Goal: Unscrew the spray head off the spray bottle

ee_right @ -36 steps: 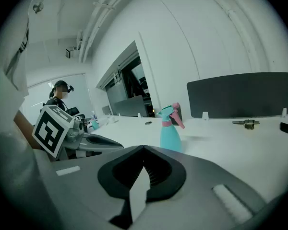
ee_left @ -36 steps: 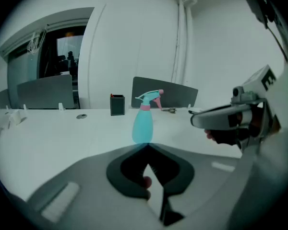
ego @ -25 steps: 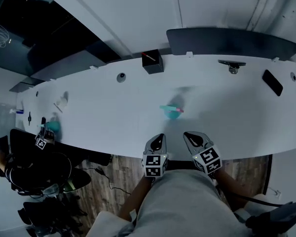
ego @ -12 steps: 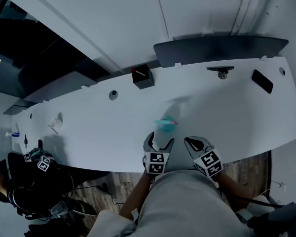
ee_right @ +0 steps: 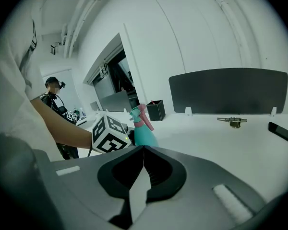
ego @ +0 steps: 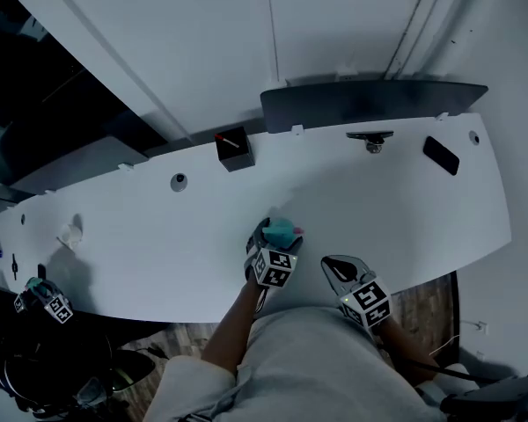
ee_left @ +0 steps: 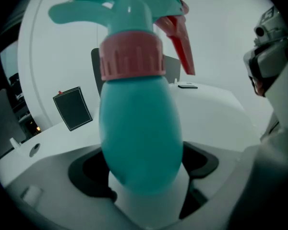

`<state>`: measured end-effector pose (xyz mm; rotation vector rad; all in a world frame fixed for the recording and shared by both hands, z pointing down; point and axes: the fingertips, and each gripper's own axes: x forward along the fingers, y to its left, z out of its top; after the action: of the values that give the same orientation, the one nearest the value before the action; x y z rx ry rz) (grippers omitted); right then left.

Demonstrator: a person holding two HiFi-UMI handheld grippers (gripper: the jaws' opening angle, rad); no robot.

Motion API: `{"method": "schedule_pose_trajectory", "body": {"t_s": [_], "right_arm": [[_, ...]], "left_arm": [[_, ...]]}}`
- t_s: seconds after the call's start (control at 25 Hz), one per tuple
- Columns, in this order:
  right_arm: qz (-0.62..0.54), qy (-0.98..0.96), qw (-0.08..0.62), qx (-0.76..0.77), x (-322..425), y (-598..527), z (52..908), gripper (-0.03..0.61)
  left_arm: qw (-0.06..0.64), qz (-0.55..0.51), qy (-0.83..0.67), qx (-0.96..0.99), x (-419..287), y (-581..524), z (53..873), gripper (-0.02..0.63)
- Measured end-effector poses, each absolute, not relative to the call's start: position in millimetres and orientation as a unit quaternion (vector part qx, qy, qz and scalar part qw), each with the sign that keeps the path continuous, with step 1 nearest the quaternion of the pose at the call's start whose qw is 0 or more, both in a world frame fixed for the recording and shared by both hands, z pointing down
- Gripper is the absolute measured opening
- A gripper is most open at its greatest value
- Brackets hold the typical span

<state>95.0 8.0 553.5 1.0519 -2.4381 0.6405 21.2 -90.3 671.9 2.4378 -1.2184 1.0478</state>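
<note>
spray bottle (ee_left: 139,143) stands between the left gripper's (ee_left: 144,170) fingers (ee_left: 88,175), just opened wide

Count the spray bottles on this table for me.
1. The teal spray bottle stands between the jaws of the left claw, which have just been opening and aren't pressing it. A teal speck at the far left end of the table is too small to identify.

Obs: spray bottle (ee_left: 141,138) was teal plastic, smooth w/ dull sheen; collar (ee_left: 132,56) pink plastic, ribbed. Table (ego: 405,209) looked matt, smooth. Floor (ego: 427,299) was wood plank.
</note>
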Motion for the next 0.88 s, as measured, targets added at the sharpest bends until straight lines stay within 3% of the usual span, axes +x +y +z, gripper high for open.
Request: {"method": "schedule_pose_trajectory", "body": {"t_s": [0.12,0.32,0.52,0.72,0.88], "right_arm": [[0.232,-0.874,0.21,0.373,91.0,7.3,552.8,0.08],[0.214,-0.881,0.216,0.363,78.2,1.5,544.9,0.075],[0.109,-0.9,0.24,0.346,65.4,-8.1,505.5,0.104],[-0.048,-0.9,0.325,0.287,45.4,-25.3,481.2,0.149],[-0.061,-0.891,0.398,0.208,32.3,-24.9,508.5,0.167]], "left_arm": [[0.098,0.353,-0.408,0.836,23.5,-92.0,670.5,0.41],[0.088,0.364,-0.397,0.838,22.1,-85.9,667.3,0.405],[0.019,0.426,-0.397,0.813,10.2,-75.3,660.6,0.405],[-0.041,0.492,-0.363,0.79,0.4,-63.7,656.1,0.404],[-0.035,0.542,-0.326,0.774,-11.0,-47.9,660.7,0.405]]}}
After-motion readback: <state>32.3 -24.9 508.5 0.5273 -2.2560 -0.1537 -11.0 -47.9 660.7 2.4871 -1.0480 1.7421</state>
